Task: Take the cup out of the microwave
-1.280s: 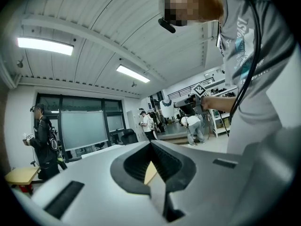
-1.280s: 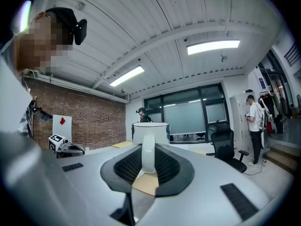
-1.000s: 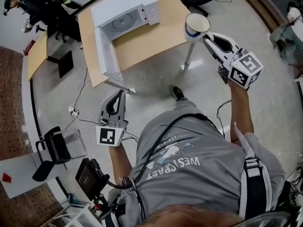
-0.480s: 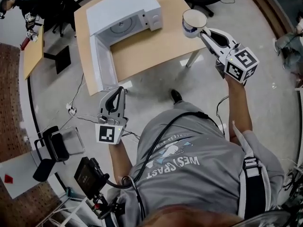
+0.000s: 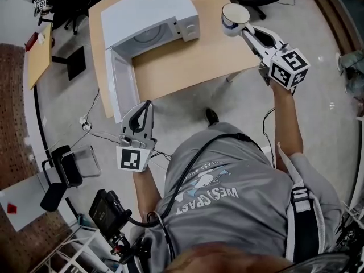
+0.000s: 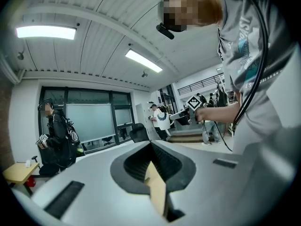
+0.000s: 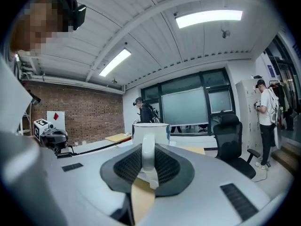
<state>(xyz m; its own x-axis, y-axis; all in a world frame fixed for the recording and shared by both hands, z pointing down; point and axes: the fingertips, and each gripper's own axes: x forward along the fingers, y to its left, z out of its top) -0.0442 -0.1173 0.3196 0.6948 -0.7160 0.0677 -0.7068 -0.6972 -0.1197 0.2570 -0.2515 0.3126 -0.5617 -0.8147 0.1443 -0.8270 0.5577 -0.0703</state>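
The cup (image 5: 234, 17) is out of the microwave (image 5: 151, 13) and hangs in the air at the very tip of the right claw (image 5: 245, 30). The claw is pinching the cup's handle (image 7: 147, 157). The mug stands upright just ahead of the jaws, mouth up, with the handle pointing straight back into them.

From that claw, the wooden table (image 5: 187, 58) lies below and off to its left. The cup rides about over the table's edge, and the microwave sits well apart, further to the claw's left. To my eye, setting the mug down calls for a short carry left onto bare wood, then a descent that keeps it level.

The left claw (image 5: 148, 106) has its jaws pressed together on nothing. It is held low by the person's body, and the open microwave door (image 5: 121, 87) stands just ahead of its tips. It looks like the nearer hand for swinging that door shut.
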